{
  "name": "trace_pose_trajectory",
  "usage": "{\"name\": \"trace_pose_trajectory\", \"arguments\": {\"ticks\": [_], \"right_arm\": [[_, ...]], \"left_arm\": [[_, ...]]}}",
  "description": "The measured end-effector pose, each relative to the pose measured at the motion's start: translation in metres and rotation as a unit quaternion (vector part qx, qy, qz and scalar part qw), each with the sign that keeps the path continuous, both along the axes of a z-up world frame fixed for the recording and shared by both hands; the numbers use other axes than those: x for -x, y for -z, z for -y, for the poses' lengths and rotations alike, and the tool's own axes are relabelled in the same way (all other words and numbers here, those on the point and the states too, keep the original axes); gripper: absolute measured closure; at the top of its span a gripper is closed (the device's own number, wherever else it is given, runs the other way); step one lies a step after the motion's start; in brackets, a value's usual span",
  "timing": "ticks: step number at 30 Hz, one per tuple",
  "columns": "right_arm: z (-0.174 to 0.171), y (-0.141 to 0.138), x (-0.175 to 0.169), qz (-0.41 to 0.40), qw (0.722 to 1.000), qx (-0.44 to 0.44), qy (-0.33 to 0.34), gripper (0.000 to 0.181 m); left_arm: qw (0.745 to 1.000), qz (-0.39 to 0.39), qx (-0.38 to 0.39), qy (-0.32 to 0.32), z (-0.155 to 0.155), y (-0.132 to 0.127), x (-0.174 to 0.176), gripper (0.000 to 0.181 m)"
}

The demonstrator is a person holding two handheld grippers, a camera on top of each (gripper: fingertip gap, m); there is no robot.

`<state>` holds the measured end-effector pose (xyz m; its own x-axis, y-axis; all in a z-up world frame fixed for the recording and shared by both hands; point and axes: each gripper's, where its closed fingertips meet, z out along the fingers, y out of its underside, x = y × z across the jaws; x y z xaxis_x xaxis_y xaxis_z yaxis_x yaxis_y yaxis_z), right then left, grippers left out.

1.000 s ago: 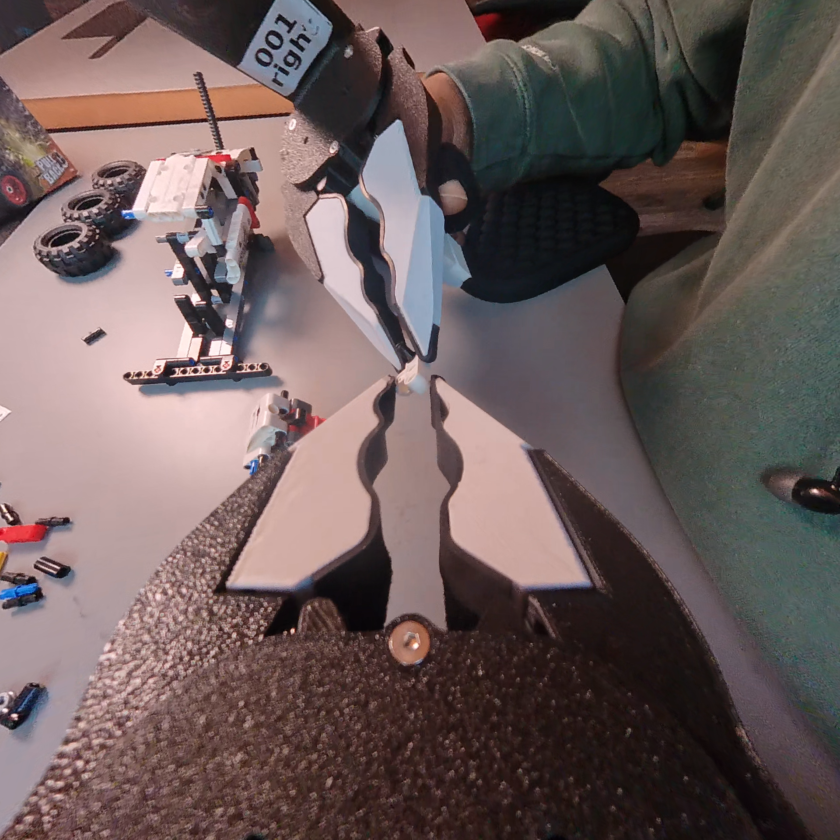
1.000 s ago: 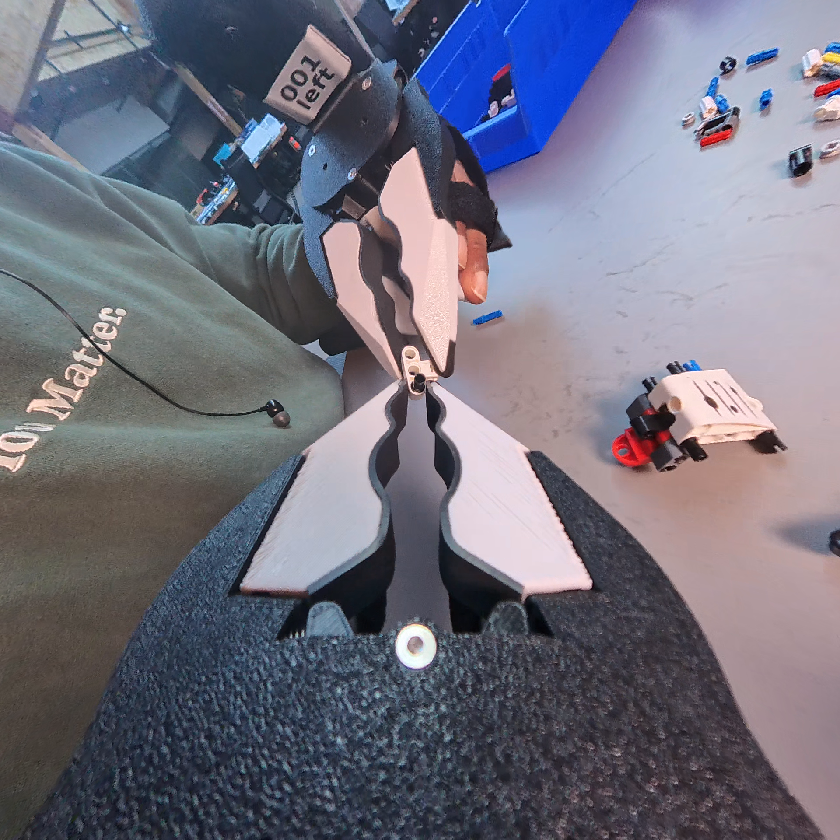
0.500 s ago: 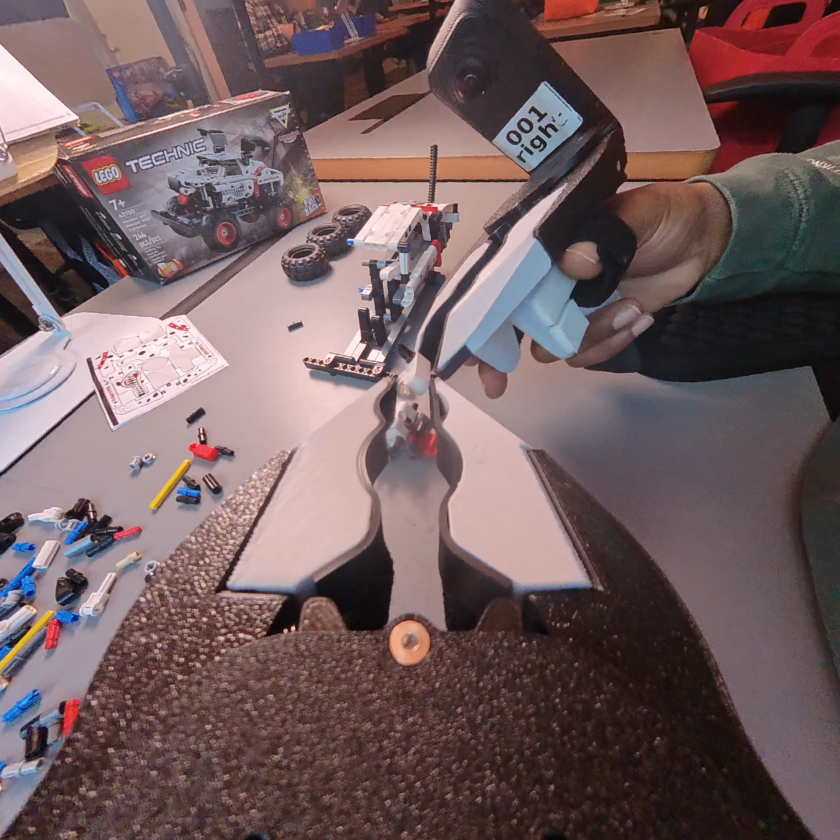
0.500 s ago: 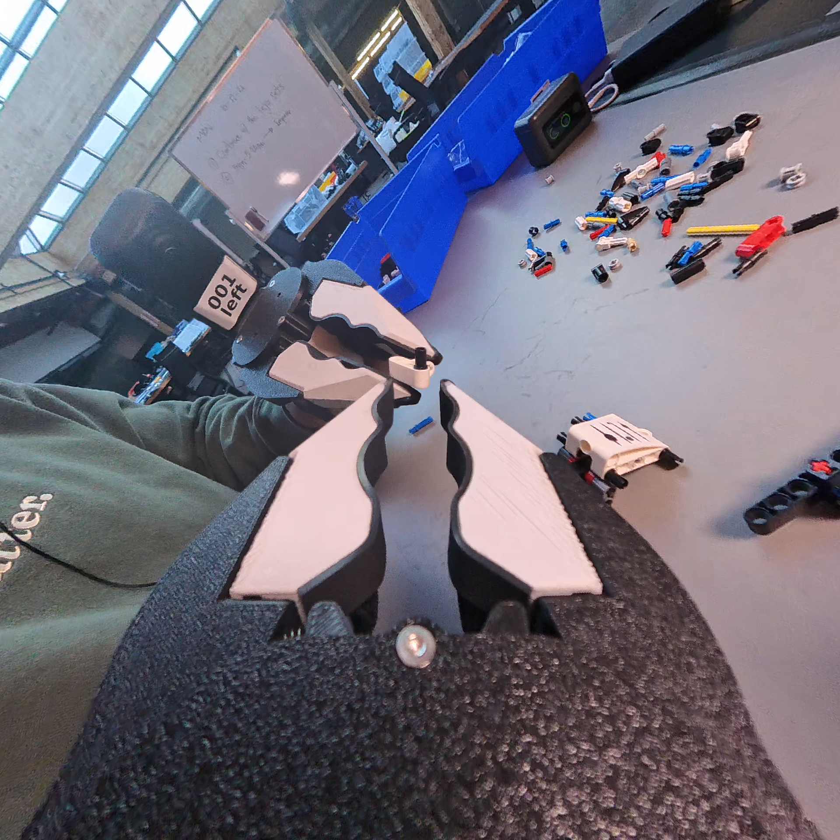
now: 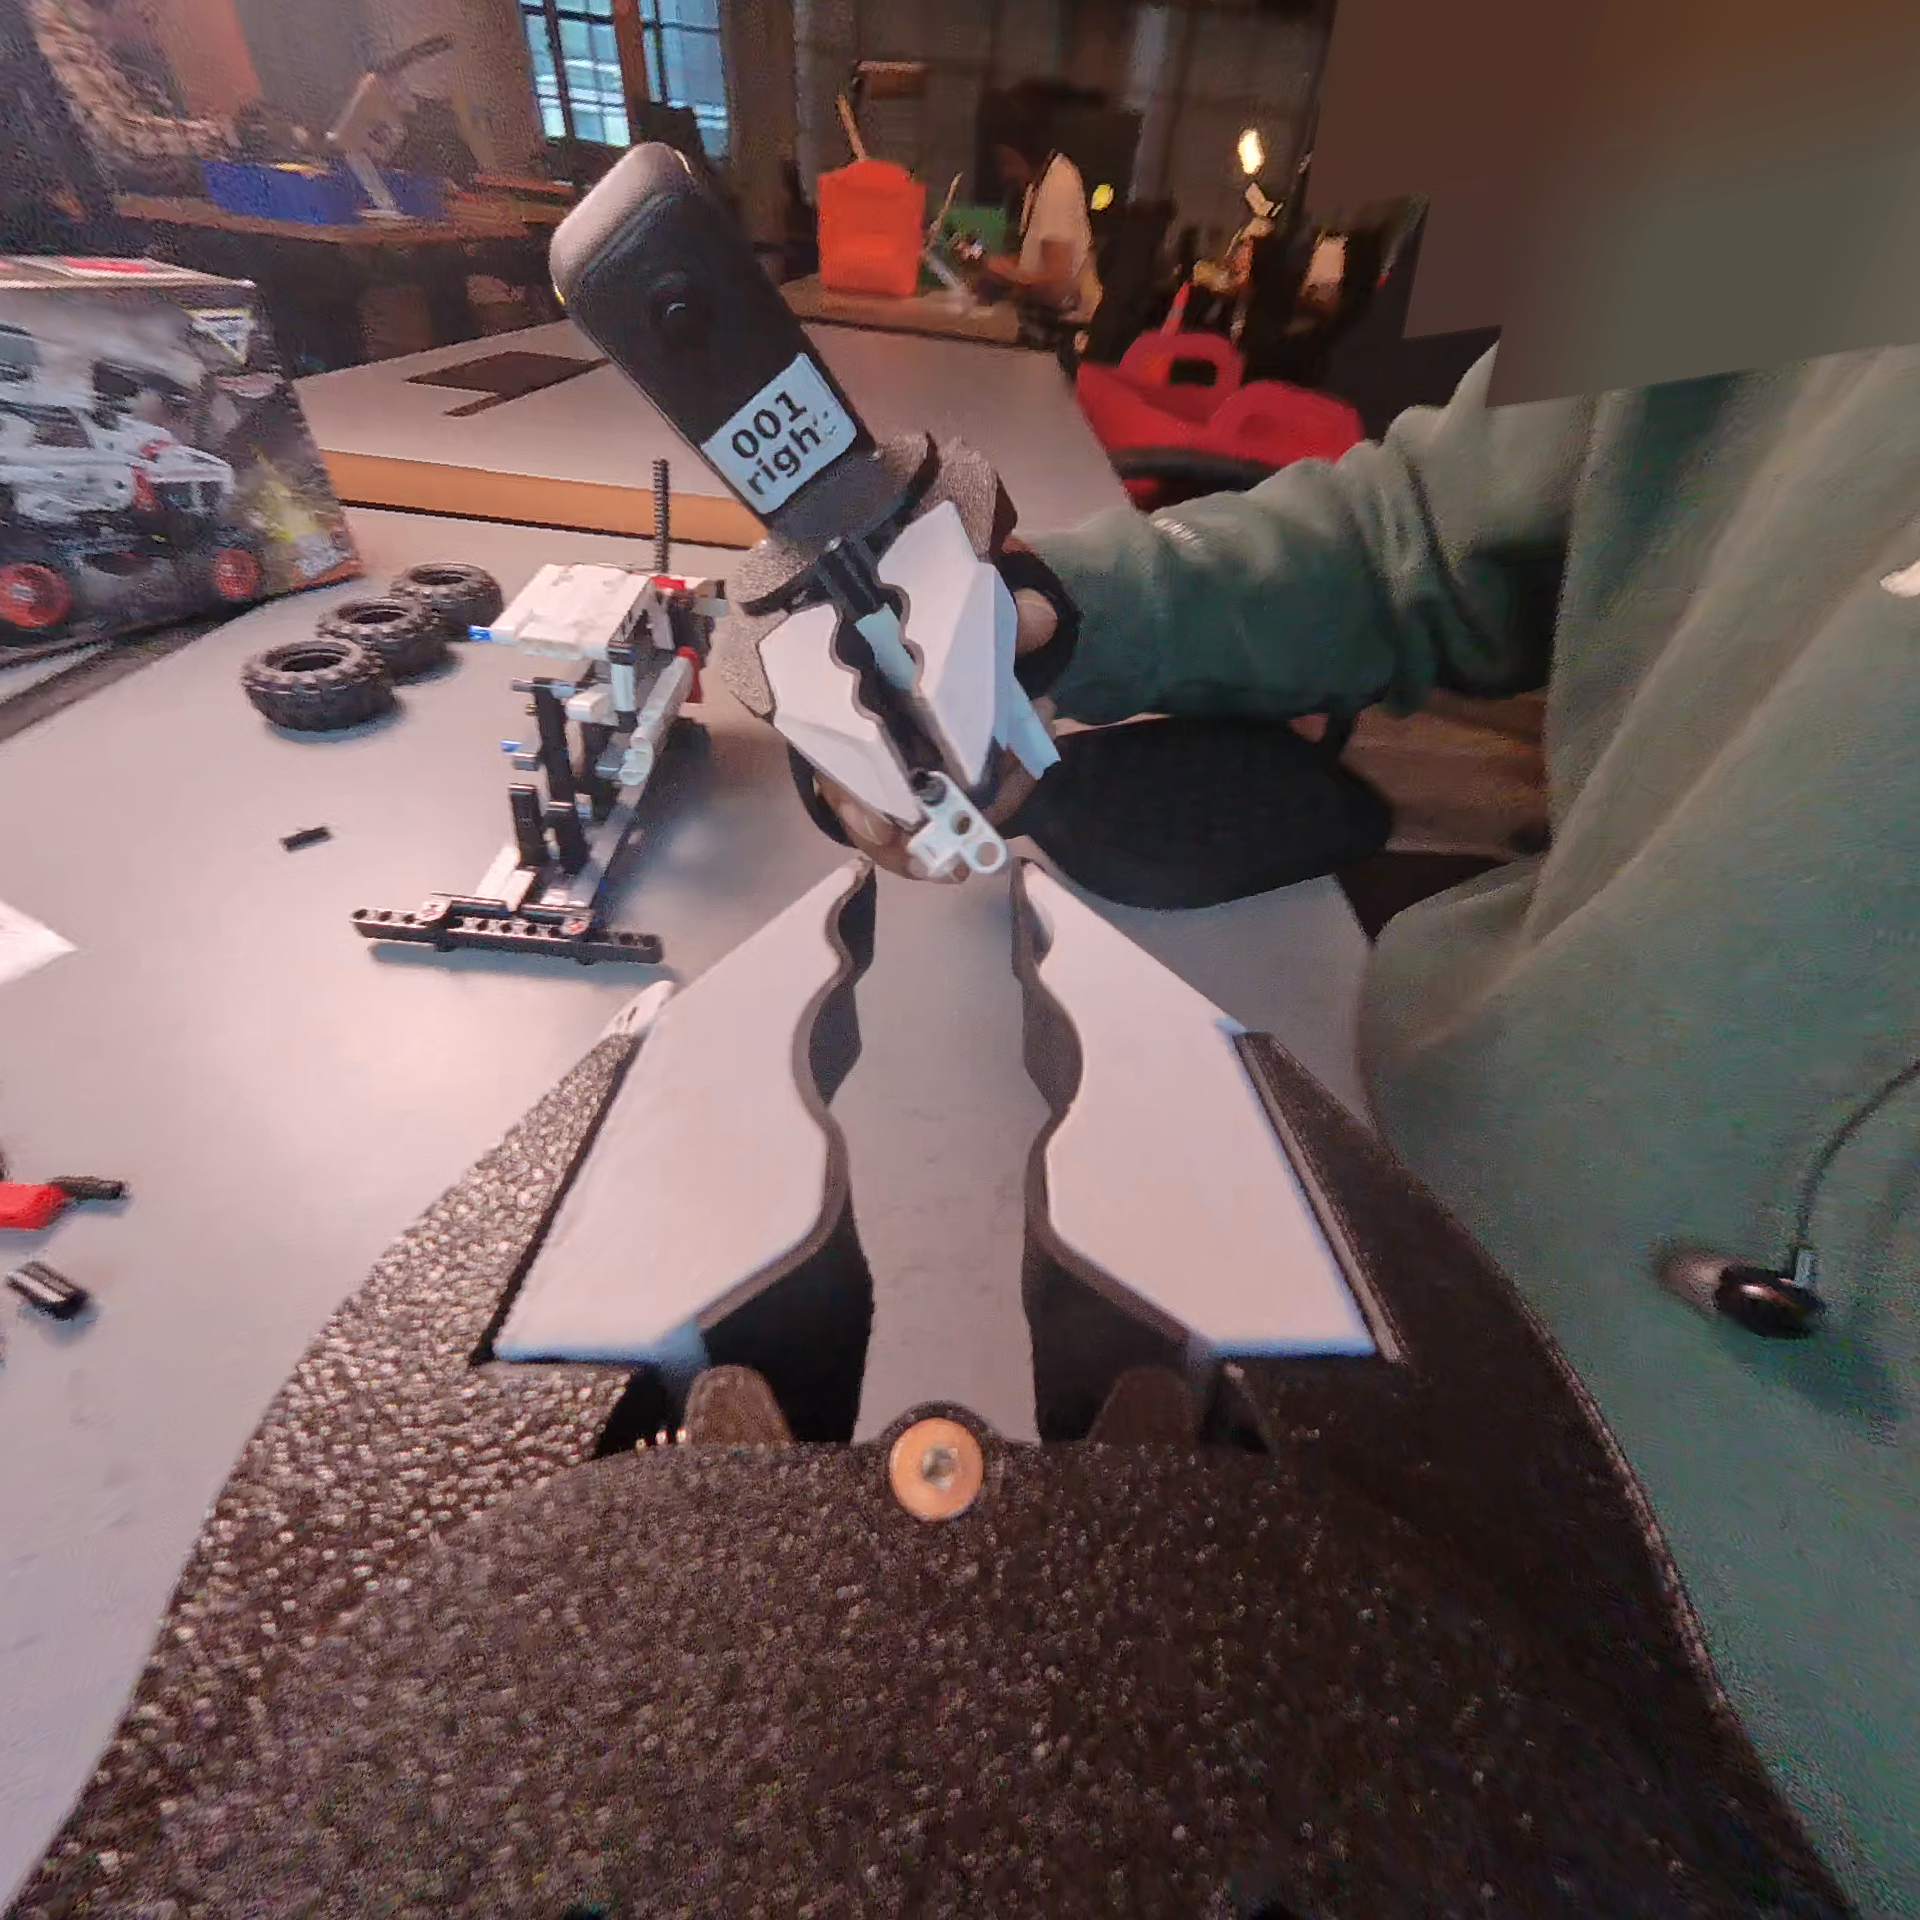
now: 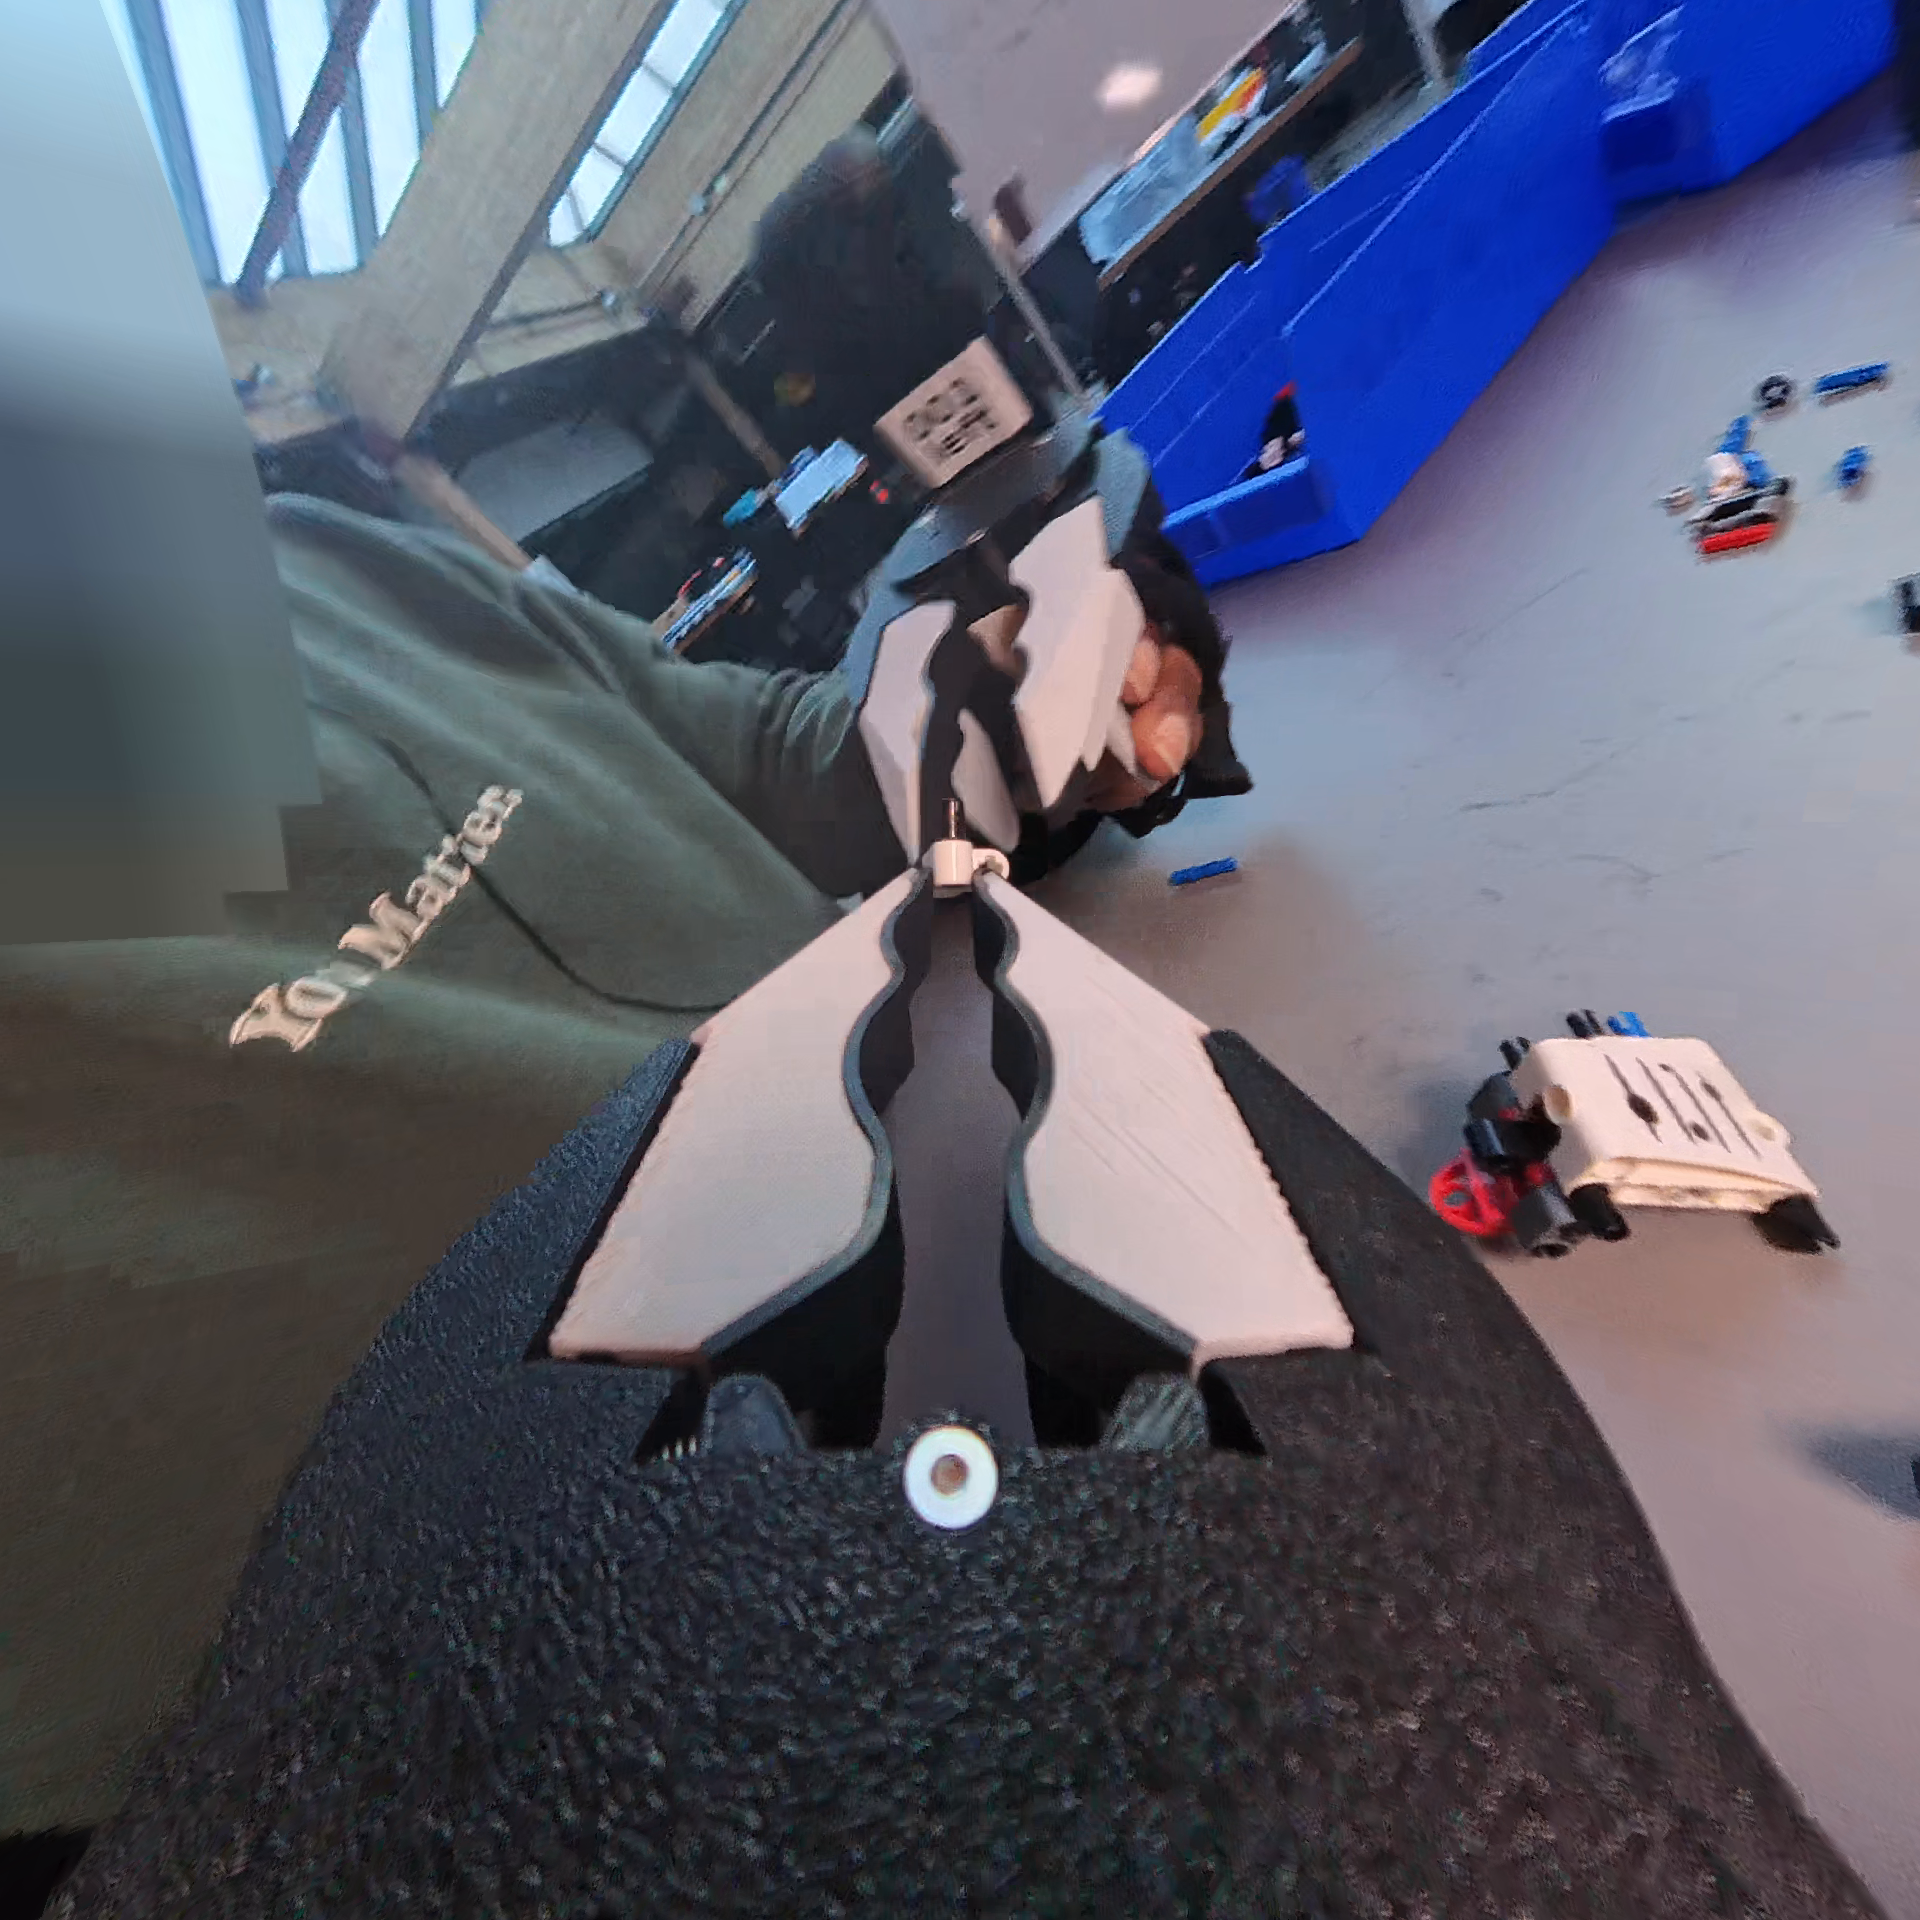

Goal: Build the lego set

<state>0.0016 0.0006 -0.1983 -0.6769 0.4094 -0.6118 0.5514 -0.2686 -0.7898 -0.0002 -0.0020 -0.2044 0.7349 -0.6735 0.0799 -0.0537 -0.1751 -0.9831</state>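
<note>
Left wrist view: the left gripper (image 5: 940,883) stands with its jaws parted wide and nothing between them. Just beyond its tips the right gripper (image 5: 935,800) points down toward it, clamped on a small white plastic connector with round holes (image 5: 956,836), a black pin seated in its upper end. The piece is in the air above the grey table (image 5: 260,1060), near the person's body. Far left on the table stands the partly built white-and-black chassis frame (image 5: 582,727); three black rubber tyres (image 5: 358,639) lie beyond it, beside the printed cardboard set box (image 5: 135,447). Loose red and black small parts (image 5: 47,1205) lie at the near left edge.

Right wrist view: the right gripper (image 6: 951,883) is nearly closed, its tips pinching the white connector (image 6: 956,860) by one end only. The left gripper (image 6: 971,748) faces it from beyond, open. A white panel sub-assembly with red and black fittings (image 6: 1621,1143) lies to the right on the table (image 6: 1558,779), and a single blue pin (image 6: 1205,871) lies farther off.

Risk assessment: the grip is shallow, at the fingertips. In my judgement any twist or side load when the left gripper takes or presses the piece could rotate it or flick it out. The black pin could also push out of its hole.
</note>
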Motion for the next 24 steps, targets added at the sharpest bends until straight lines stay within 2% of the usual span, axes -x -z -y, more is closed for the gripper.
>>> {"name": "trace_pose_trajectory", "arguments": {"ticks": [2, 5, 9, 12, 17, 24], "right_arm": [[0.007, -0.002, -0.015, -0.027, 0.997, -0.017, -0.065, 0.174], [0.016, -0.012, -0.026, -0.035, 0.990, 0.001, -0.137, 0.175], [0.023, -0.015, -0.027, -0.039, 0.983, 0.027, -0.177, 0.175], [0.020, -0.015, -0.023, -0.038, 0.983, 0.056, -0.169, 0.174], [0.015, -0.007, -0.022, -0.024, 0.986, 0.072, -0.151, 0.174], [0.009, 0.005, -0.017, 0.015, 0.988, 0.086, -0.127, 0.174]], "left_arm": [[0.998, 0.049, 0.025, 0.032, 0.004, -0.001, 0.001, 0.154], [0.993, 0.060, 0.046, 0.090, 0.012, 0.000, -0.013, 0.155], [0.992, 0.052, 0.021, 0.114, 0.016, -0.008, -0.030, 0.164], [0.994, 0.042, 0.010, 0.101, 0.018, -0.012, -0.031, 0.172], [0.997, 0.028, 0.016, 0.068, 0.010, -0.004, -0.026, 0.163], [0.998, 0.009, 0.030, 0.052, 0.006, 0.008, -0.027, 0.171]]}}
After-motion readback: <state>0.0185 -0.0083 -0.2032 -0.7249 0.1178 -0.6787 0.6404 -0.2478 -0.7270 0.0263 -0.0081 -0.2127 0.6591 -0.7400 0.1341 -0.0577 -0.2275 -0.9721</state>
